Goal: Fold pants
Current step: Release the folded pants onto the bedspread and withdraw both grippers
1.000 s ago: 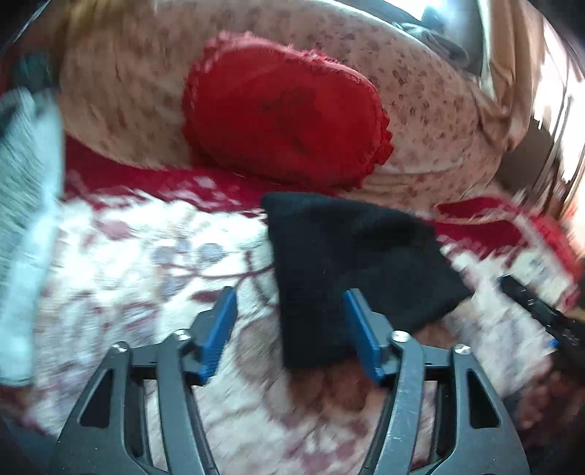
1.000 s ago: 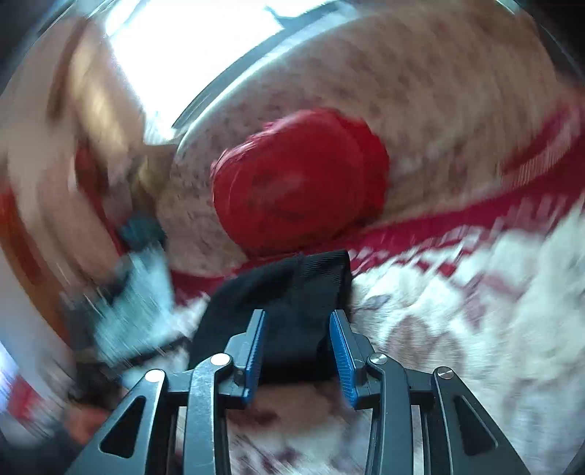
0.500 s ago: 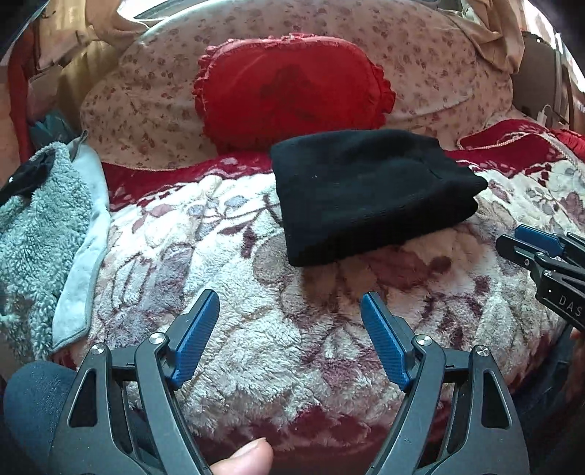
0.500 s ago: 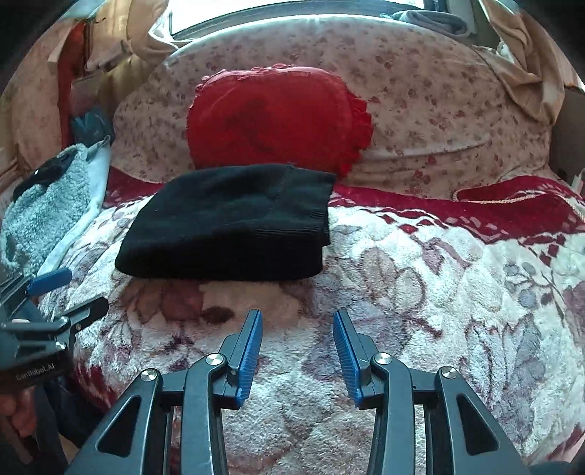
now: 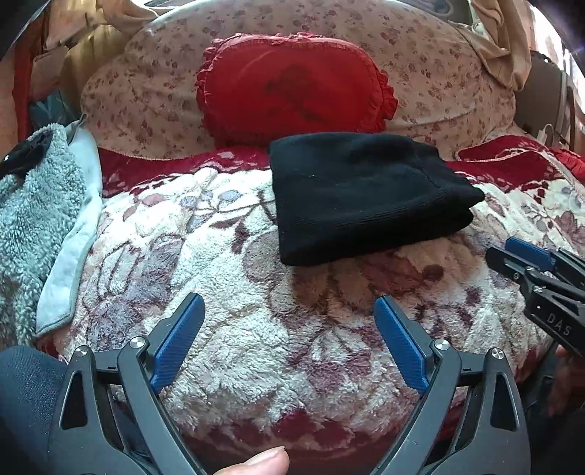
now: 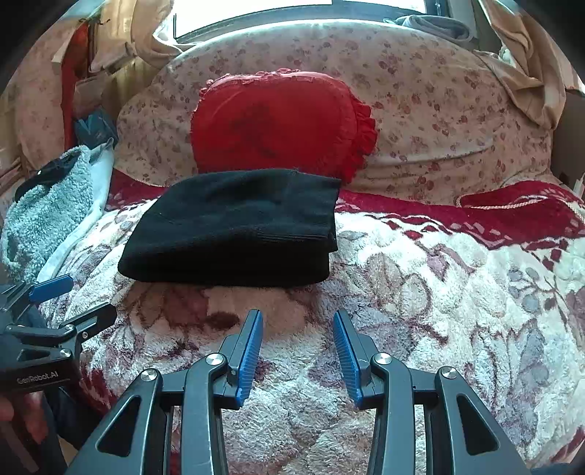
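Note:
The black pants [image 5: 362,193] lie folded into a compact thick rectangle on the floral fleece blanket [image 5: 219,277], in front of a red pillow. They also show in the right wrist view [image 6: 234,230]. My left gripper [image 5: 289,310] is open and empty, held back from the pants over the blanket. My right gripper [image 6: 298,321] is open and empty, just short of the pants' near edge. The right gripper also shows at the right edge of the left wrist view [image 5: 512,252]. The left gripper shows at the left edge of the right wrist view [image 6: 76,299].
A red frilled pillow [image 5: 292,84] leans on a large floral cushion [image 5: 438,73] behind the pants. A grey-blue fluffy garment [image 5: 33,219] lies at the left. A red blanket border [image 6: 493,212] runs along the back. A window [image 6: 256,14] is behind the cushion.
Both grippers have pulled back from the folded pants, toward the near edge of the bed. The left jaws have opened wider. The pants lie still.

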Demonstrator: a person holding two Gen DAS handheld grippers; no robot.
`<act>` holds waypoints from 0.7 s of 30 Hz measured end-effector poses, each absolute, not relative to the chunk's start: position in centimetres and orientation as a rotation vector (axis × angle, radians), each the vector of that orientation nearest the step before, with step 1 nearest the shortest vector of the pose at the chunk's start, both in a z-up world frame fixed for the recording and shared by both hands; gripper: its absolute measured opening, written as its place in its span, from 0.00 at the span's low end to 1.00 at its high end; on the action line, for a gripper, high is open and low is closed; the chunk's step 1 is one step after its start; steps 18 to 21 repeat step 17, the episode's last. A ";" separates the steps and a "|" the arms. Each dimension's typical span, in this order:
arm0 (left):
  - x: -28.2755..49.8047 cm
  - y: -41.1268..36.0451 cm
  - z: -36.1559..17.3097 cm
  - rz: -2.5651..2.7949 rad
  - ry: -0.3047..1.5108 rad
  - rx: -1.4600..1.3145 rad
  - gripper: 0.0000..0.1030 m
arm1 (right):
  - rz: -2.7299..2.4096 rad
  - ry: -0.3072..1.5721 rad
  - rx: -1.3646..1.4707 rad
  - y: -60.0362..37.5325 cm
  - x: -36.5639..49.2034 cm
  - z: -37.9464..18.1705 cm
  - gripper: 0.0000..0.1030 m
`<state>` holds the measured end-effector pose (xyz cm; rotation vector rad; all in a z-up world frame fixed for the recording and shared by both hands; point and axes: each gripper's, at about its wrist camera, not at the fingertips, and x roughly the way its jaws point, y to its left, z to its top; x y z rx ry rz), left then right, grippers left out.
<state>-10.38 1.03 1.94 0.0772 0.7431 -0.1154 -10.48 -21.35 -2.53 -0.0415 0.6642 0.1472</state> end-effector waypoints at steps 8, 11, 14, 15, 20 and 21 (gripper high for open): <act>-10.9 0.5 2.2 -0.136 0.732 0.099 0.91 | 0.146 0.658 -0.040 -21.2 -10.7 -2.5 0.37; -11.0 0.5 2.1 -0.152 0.737 0.086 0.91 | 0.146 0.657 -0.041 -21.2 -10.7 -2.5 0.37; -11.1 0.7 2.0 -0.170 0.736 0.065 0.91 | 0.145 0.656 -0.041 -21.1 -10.7 -2.5 0.37; -11.1 0.7 1.9 -0.166 0.735 0.066 0.91 | 0.145 0.654 -0.041 -21.1 -10.8 -2.4 0.37; -11.1 0.6 1.9 -0.162 0.735 0.081 0.91 | 0.144 0.655 -0.041 -21.1 -10.8 -2.4 0.37; -11.1 0.6 1.9 -0.162 0.735 0.081 0.91 | 0.144 0.655 -0.041 -21.1 -10.8 -2.4 0.37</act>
